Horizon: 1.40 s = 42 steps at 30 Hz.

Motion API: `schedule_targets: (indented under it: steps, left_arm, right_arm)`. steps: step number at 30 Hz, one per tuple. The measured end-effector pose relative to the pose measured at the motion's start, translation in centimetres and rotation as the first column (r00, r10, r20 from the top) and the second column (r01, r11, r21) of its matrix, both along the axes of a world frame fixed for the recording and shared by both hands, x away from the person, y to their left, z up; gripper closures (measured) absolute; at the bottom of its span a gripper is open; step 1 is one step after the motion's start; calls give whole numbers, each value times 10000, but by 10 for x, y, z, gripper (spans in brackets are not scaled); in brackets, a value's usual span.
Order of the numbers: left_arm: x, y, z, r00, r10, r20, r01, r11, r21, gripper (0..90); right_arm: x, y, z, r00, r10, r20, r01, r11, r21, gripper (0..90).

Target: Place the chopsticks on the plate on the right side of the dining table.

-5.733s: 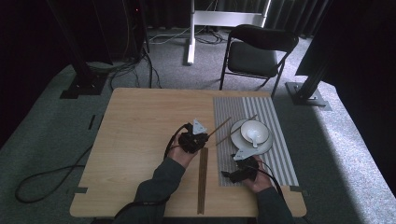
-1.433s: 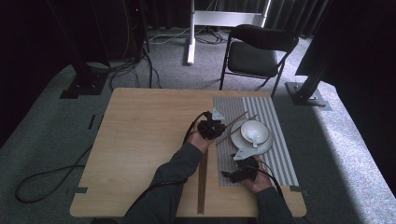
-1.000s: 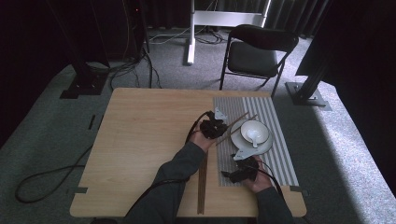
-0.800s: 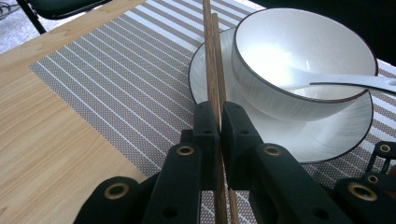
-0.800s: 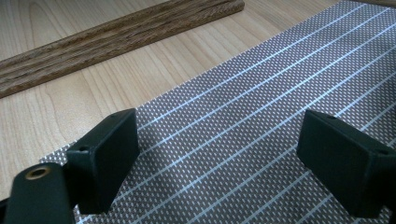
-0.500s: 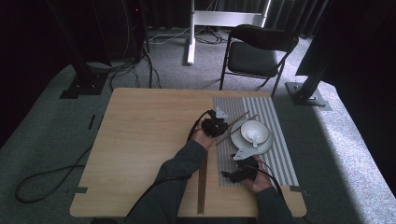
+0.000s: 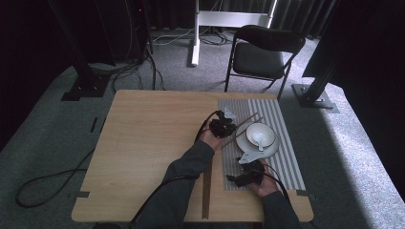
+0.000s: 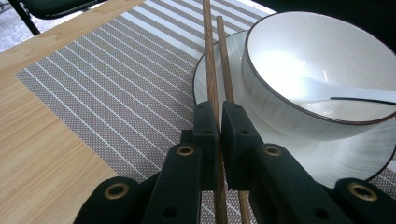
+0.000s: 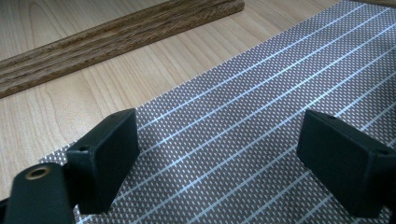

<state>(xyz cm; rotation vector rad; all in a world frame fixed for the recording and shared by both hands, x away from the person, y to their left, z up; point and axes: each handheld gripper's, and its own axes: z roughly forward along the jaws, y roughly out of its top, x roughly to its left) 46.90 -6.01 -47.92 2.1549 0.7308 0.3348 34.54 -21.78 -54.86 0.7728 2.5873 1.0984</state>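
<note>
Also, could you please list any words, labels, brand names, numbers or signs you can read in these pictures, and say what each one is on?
There are none to read: the bowl, plate, chopsticks, striped mat, wooden table, both hand-held grippers and the chair carry no visible words, numbers or signs.

No legible text, label, brand, number or sign appears on any surface in these views.
</note>
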Motion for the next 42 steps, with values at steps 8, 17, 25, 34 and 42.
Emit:
schedule_targets:
  steps: [8, 17, 25, 34, 42]
  left_arm:
    - [4, -6, -4, 9999, -90, -104, 91, 10000, 41, 847]
    - [11, -10, -12, 9992, -49, -386, 56, 9998, 182, 847]
    - [14, -13, -15, 9984, -53, -565, 65, 9998, 207, 846]
    - [16, -16, -20, 9977, -79, -673, 105, 9992, 380, 845]
    - [19, -20, -24, 9966, -84, -816, 131, 9983, 566, 845]
  right_arm:
    - [0, 0, 0, 10000, -6, 14, 6, 10000, -16, 118]
    - [0, 0, 0, 10000, -5, 18, 5, 10000, -15, 118]
    - [0, 0, 0, 10000, -17, 3, 17, 10000, -17, 119]
    - [0, 0, 0, 10000, -10, 23, 10, 10000, -18, 119]
    - [0, 0, 0, 10000, -14, 10, 14, 10000, -18, 119]
